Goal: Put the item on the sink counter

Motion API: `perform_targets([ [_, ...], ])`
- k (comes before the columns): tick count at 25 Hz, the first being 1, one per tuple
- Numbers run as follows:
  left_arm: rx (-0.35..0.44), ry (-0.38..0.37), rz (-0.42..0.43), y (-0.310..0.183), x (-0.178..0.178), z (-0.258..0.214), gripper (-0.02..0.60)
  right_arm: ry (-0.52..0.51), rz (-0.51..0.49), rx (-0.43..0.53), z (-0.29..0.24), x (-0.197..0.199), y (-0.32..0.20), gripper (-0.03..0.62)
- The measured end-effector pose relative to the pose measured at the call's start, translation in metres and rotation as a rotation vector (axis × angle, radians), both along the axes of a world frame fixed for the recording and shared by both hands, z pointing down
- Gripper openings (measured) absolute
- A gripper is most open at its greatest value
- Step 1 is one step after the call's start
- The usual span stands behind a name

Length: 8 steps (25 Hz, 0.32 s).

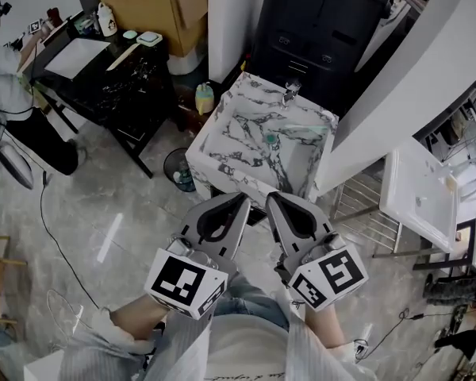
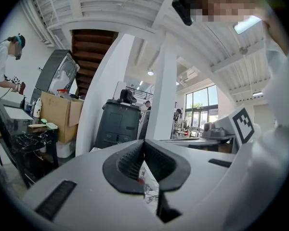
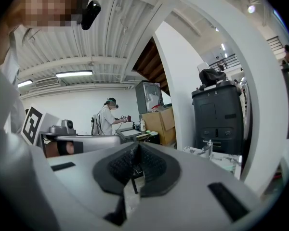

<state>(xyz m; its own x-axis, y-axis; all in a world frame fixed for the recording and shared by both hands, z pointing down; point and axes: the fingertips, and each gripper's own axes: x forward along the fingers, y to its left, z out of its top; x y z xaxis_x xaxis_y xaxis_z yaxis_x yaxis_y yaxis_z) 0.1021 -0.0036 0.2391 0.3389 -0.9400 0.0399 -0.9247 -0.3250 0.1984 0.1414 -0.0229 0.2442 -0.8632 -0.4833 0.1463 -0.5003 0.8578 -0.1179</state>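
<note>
My left gripper point(image 1: 239, 202) and right gripper point(image 1: 274, 200) are both pinched shut, empty, and I've got the sink counter point(image 1: 209, 145) dead ahead, equally near either.

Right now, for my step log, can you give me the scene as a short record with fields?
sink: marble, ahead of both grippers
faucet: at the sink's far rim
basin: small teal item inside
left gripper: shut, empty, short of the sink
right gripper: shut, empty, beside the left one
</note>
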Motion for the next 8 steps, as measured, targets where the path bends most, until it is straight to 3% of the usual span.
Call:
perform_targets([
  [8,0.008,-0.031,0.053,-0.0046,0.0053,-0.0024,0.015,0.006,0.011,0.024,-0.0042,0.0076,-0.0034,0.008],
])
